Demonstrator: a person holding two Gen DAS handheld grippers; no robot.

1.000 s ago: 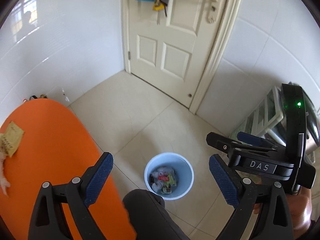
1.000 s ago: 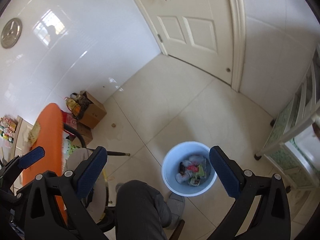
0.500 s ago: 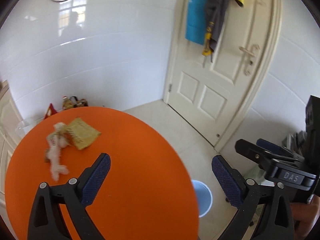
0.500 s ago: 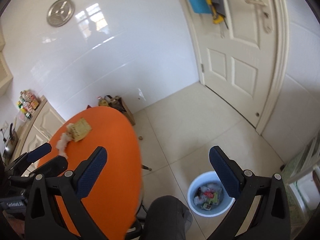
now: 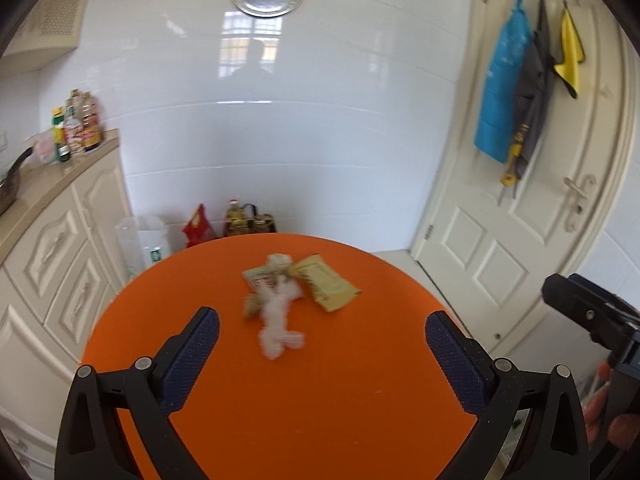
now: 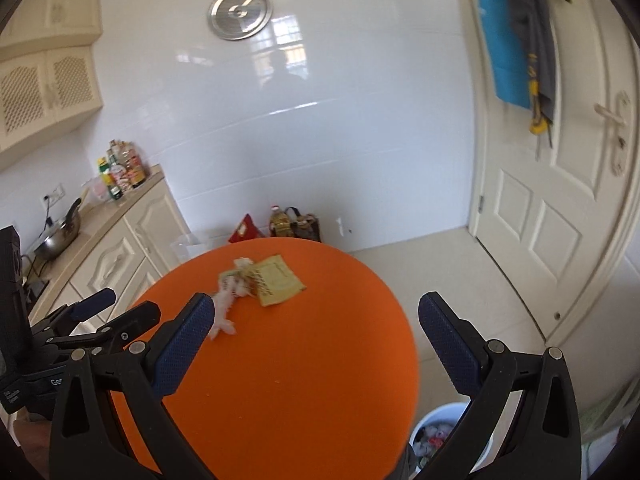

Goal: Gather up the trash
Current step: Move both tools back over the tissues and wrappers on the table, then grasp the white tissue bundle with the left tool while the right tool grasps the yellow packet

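A round orange table (image 5: 320, 400) carries a small pile of trash: a crumpled white tissue (image 5: 278, 316), a yellow-green wrapper (image 5: 328, 288) and a smaller wrapper (image 5: 258, 276) under the tissue. The same tissue (image 6: 224, 304) and wrapper (image 6: 276, 280) show in the right wrist view on the table (image 6: 300, 380). My left gripper (image 5: 320, 360) is open and empty above the table's near half, short of the pile. My right gripper (image 6: 316, 344) is open and empty over the table's right part. A light blue bin (image 6: 436, 436) with trash stands on the floor below the table's right edge.
Cream cabinets (image 5: 52, 264) with bottles (image 5: 78, 124) on the counter stand left. Bags and an oil bottle (image 5: 240, 220) sit on the floor by the white wall. A cream door (image 5: 540, 200) with hung cloths is at right. The right gripper (image 5: 592, 316) shows at the left view's right edge.
Both grippers have swung up and left, away from the bin on the floor, and now face the orange table and the trash pile. Both stay open.
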